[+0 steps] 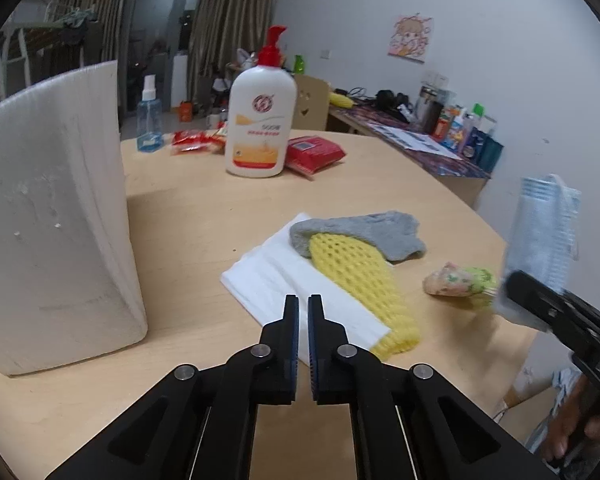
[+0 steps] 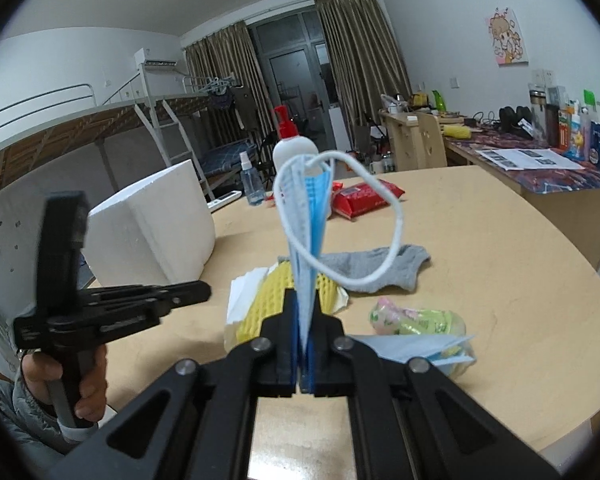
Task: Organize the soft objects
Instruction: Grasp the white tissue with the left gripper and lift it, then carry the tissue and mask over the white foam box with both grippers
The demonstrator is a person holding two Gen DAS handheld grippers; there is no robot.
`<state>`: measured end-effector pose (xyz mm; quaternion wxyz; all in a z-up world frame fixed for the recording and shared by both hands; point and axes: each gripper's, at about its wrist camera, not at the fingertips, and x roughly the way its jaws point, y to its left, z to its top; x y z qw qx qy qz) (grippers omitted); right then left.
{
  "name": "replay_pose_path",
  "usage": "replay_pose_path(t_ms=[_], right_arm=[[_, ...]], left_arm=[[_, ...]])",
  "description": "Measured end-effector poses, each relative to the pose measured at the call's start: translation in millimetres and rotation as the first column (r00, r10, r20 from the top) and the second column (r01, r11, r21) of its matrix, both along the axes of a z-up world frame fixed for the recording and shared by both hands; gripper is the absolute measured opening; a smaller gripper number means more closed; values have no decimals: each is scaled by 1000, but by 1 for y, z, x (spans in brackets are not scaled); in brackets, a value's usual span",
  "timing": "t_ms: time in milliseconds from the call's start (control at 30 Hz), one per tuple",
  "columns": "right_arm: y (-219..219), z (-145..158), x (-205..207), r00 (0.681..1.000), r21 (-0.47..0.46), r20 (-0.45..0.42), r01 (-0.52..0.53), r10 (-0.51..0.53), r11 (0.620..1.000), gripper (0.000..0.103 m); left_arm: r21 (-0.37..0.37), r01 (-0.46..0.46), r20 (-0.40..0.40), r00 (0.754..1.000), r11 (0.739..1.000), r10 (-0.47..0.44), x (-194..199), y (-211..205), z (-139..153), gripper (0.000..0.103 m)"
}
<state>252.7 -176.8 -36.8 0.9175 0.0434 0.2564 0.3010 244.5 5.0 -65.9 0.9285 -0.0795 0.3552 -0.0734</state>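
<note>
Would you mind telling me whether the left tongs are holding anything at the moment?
No, the left tongs are nearly closed with only a bare slit between their pads, hovering over the white tissue without gripping it.

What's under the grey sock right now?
The upper end of the yellow foam net is tucked under the grey sock, which overlaps a white paper sheet. Anything else beneath is covered.

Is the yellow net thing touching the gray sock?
Touching. In the left wrist view the yellow foam net has its top end tucked under the gray sock.
</note>
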Motion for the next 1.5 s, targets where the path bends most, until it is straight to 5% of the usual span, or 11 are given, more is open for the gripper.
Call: replay_pose_path(t_ms=[67, 133, 167, 233, 400, 667, 767, 833, 900, 1067, 1500], right_arm=[[0, 1, 0, 1000, 1, 5, -6, 6, 1000, 6], [1, 1, -2, 1000, -2, 8, -11, 11, 1000, 6], [1, 1, -2, 1000, -4, 9, -12, 12, 1000, 6], [1, 0, -2, 1000, -5, 9, -19, 19, 1000, 6], [0, -1, -1, 1000, -6, 11, -27, 27, 1000, 6], [-3, -4, 1, 999, 6, 8, -31, 31, 999, 6], [-3, -4, 1, 999, 7, 8, -32, 32, 999, 6], [-3, -4, 1, 999, 8, 8, -33, 33, 999, 6], [-3, -3, 2, 999, 10, 13, -34, 34, 999, 6], [-2, 1, 2, 999, 9, 34, -30, 30, 1000, 6], [1, 22, -9, 995, 25, 97, -24, 22, 999, 6]], left_arm=[[-9, -18, -10, 1000, 1000, 18, 3, 2, -3, 23], [-14, -19, -19, 1000, 1000, 18, 6, 2, -6, 65], [-13, -23, -12, 1000, 1000, 22, 5, 2, -6, 72], [-13, -32, 21, 999, 999, 33, 4, 2, -5, 75], [-48, -28, -72, 997, 998, 25, 23, 3, -18, 75], [-39, -41, -146, 989, 998, 35, 40, 1, -30, 57], [-27, -35, -145, 989, 999, 31, 41, -2, -30, 37], [-31, -26, -156, 988, 999, 21, 43, -2, -32, 13], [-38, -27, -160, 987, 999, 21, 44, -1, -32, 6], [38, -34, -37, 999, 999, 36, 33, -5, -5, 5], [48, 5, 156, 988, 999, -12, -8, -2, 67, 3]])
